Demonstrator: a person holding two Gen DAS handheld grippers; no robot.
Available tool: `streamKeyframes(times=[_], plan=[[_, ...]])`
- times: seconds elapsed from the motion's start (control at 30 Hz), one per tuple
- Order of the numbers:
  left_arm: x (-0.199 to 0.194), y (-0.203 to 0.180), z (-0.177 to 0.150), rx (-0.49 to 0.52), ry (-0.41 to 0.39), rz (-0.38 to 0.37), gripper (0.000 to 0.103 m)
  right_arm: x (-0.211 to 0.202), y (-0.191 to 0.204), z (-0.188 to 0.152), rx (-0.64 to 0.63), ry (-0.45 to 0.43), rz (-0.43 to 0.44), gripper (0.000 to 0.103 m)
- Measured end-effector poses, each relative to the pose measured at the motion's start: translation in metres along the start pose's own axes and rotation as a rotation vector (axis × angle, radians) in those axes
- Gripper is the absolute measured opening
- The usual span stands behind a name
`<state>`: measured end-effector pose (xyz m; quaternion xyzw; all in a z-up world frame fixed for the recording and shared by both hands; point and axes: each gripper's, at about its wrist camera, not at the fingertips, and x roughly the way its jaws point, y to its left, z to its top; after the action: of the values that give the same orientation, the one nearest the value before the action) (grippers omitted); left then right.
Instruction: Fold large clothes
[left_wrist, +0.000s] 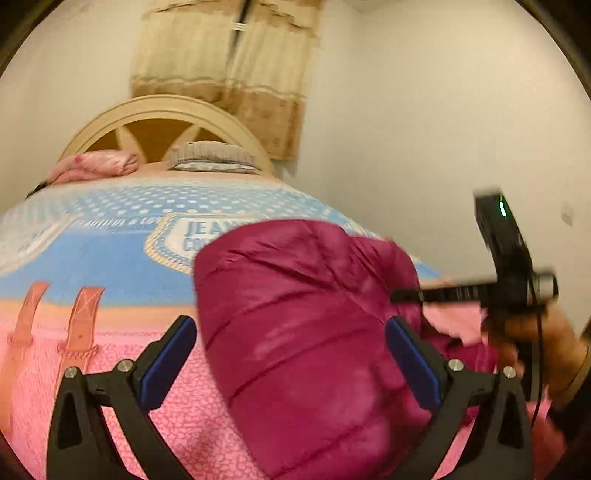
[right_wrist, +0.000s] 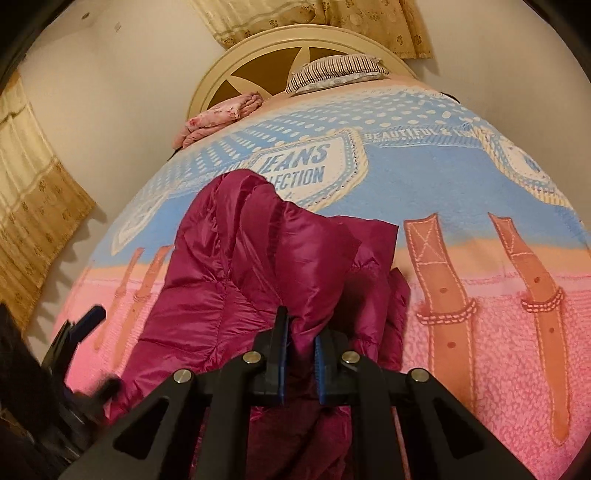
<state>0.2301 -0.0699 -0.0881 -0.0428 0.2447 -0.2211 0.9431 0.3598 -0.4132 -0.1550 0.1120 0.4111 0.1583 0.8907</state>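
Observation:
A shiny magenta puffer jacket (left_wrist: 303, 332) (right_wrist: 240, 266) lies bunched on the bed's blanket (right_wrist: 461, 184). In the left wrist view my left gripper (left_wrist: 291, 347) stands wide open, its blue pads either side of the jacket's bulk without pressing on it. My right gripper (right_wrist: 301, 350) is shut on a raised fold of the jacket at its near edge. The same gripper shows blurred at the right of the left wrist view (left_wrist: 402, 295), held by a hand (left_wrist: 532, 332). Part of the left gripper (right_wrist: 88, 321) shows at the left edge of the right wrist view.
The blanket (left_wrist: 110, 266) is blue at the far end and pink near me, printed with strap shapes. At the head stand a cream headboard (right_wrist: 295, 40), a striped pillow (right_wrist: 340, 70) and a folded pink cloth (right_wrist: 221, 114). Beige curtains (right_wrist: 33, 206) hang on the wall.

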Motion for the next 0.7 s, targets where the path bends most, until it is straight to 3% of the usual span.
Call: streamKeyframes(times=[0.13, 0.3, 0.4, 0.5, 0.53, 0.6, 0.63, 0.67, 0.7], plan=[[0.037, -0.014, -0.009, 0.093, 0.069, 0.088, 0.103, 0.001, -0.011, 0.0, 0.06, -0.006, -0.021, 0.011], [0.072, -0.038, -0.029, 0.141, 0.127, 0.084, 0.103, -0.035, 0.003, 0.006, 0.211, -0.125, -0.083, 0.013], [0.07, -0.042, -0.03, 0.148, 0.122, 0.084, 0.103, -0.06, 0.028, 0.011, 0.241, -0.235, -0.007, 0.014], [0.073, -0.036, -0.029, 0.132, 0.142, 0.088, 0.103, -0.059, 0.047, 0.009, 0.283, -0.317, 0.129, 0.018], [0.077, -0.035, -0.029, 0.13, 0.151, 0.086, 0.103, -0.057, 0.053, 0.005, 0.288, -0.356, 0.114, 0.023], [0.08, -0.036, -0.031, 0.146, 0.171, 0.09, 0.103, -0.056, 0.061, -0.003, 0.291, -0.414, 0.013, 0.048], [0.08, -0.038, -0.032, 0.149, 0.169, 0.089, 0.103, -0.058, 0.066, -0.007, 0.287, -0.45, -0.033, 0.072], [0.082, -0.037, -0.032, 0.15, 0.169, 0.083, 0.103, -0.062, 0.07, -0.012, 0.274, -0.488, -0.077, 0.079], [0.085, -0.037, -0.031, 0.149, 0.172, 0.081, 0.103, -0.065, 0.075, -0.014, 0.242, -0.506, -0.13, 0.079]])
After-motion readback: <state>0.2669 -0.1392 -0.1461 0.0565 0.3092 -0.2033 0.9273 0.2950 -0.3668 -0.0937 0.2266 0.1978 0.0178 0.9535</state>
